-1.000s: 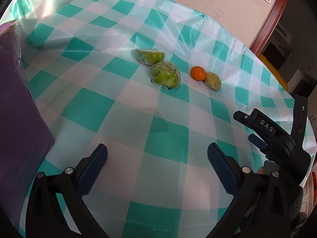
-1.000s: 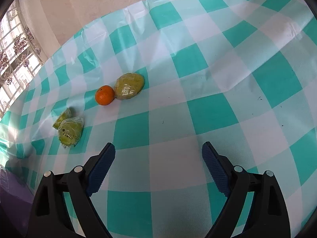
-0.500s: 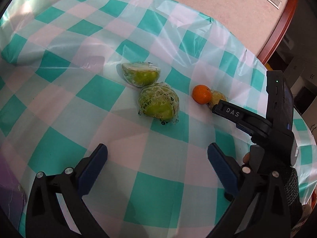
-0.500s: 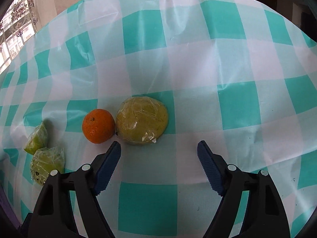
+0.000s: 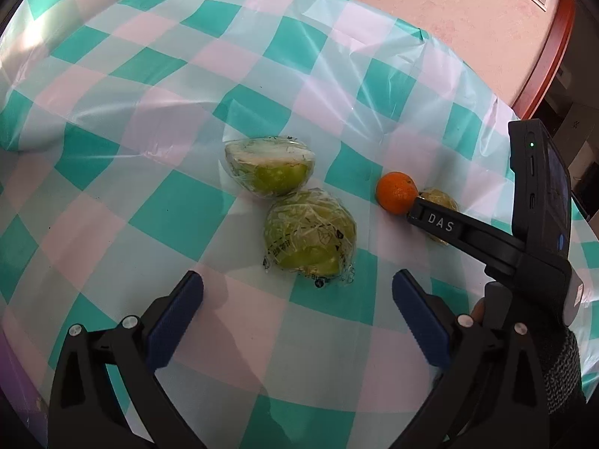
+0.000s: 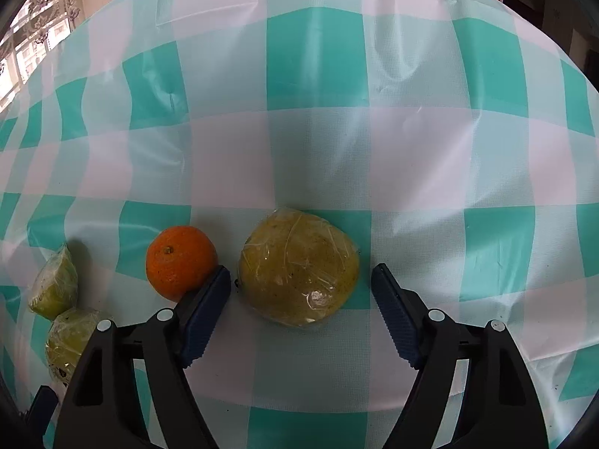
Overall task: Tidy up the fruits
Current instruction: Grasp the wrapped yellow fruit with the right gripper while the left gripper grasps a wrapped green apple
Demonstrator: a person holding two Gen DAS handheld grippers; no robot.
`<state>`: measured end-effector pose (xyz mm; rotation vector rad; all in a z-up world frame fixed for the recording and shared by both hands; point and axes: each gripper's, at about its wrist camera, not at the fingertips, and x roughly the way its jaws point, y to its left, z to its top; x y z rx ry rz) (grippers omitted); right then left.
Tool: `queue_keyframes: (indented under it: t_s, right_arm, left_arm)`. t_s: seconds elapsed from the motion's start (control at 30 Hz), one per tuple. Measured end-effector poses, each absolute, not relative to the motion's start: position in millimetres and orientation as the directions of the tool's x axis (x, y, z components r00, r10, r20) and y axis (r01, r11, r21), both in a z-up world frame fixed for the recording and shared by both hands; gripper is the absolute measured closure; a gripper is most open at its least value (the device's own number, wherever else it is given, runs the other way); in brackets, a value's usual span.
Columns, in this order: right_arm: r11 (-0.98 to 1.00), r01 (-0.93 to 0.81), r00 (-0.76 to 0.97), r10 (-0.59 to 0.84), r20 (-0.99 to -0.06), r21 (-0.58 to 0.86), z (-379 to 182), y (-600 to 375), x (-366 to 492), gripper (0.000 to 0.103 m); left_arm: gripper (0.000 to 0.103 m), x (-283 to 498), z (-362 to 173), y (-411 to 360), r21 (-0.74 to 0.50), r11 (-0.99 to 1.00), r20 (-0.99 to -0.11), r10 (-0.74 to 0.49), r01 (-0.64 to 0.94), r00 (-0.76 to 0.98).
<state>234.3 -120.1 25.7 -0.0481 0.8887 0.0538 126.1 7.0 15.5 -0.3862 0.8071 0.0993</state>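
Observation:
Two plastic-wrapped green fruit halves lie on the checked tablecloth: one [image 5: 310, 237] just ahead of my open left gripper [image 5: 297, 288], the other [image 5: 270, 170] behind it. An orange [image 6: 180, 266] and a wrapped yellow-green fruit [image 6: 299, 267] lie to the right. My right gripper [image 6: 301, 286] is open, its fingers on either side of the yellow-green fruit without touching it; the left finger [image 6: 209, 299] sits between that fruit and the orange. The right gripper's body [image 5: 486, 239] covers part of the yellow-green fruit in the left wrist view.
The round table [image 5: 149, 67] carries a teal and white checked plastic cloth. A pink wall [image 5: 430, 3] and a wooden door frame [image 5: 543, 60] stand behind it. A window [image 6: 41, 41] is at the far left. The green halves [image 6: 56, 292] also show in the right wrist view.
Both grippers have moved forward toward the fruit. The right gripper's open fingers now flank the yellow-green fruit. The left gripper has come close to the nearer green half.

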Motion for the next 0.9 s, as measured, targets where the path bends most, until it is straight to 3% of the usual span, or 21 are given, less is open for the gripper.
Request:
queue_keyframes:
  t_s: [0.47, 0.53, 0.67, 0.9]
  right_arm:
    - [0.952, -0.004, 0.669, 0.231, -0.707, 0.307, 29.8, -158.7, 200.0, 0.043]
    - [0.946, -0.001, 0.672, 0.241, -0.700, 0.325, 32.9, -163.5, 192.7, 0.043]
    - [0.930, 0.008, 0.681, 0.264, -0.683, 0.367, 31.4, -174.2, 183.2, 0.043]
    - [0.911, 0.010, 0.691, 0.292, -0.662, 0.412, 26.9, -194.3, 177.0, 0.043]
  left_arm:
    - [0.002, 174.9, 12.4, -10.4, -0.074, 0.968, -0.804, 0.085, -0.241, 0.589]
    - [0.007, 178.1, 13.2, -10.2, -0.060, 0.971, -0.802, 0.091, -0.233, 0.590]
    - [0.041, 178.9, 17.2, -15.7, -0.011, 0.982, -0.787, 0.109, -0.191, 0.608]
    - [0.042, 162.2, 23.0, 1.2, -0.073, 0.972, -0.771, 0.086, -0.222, 0.631]
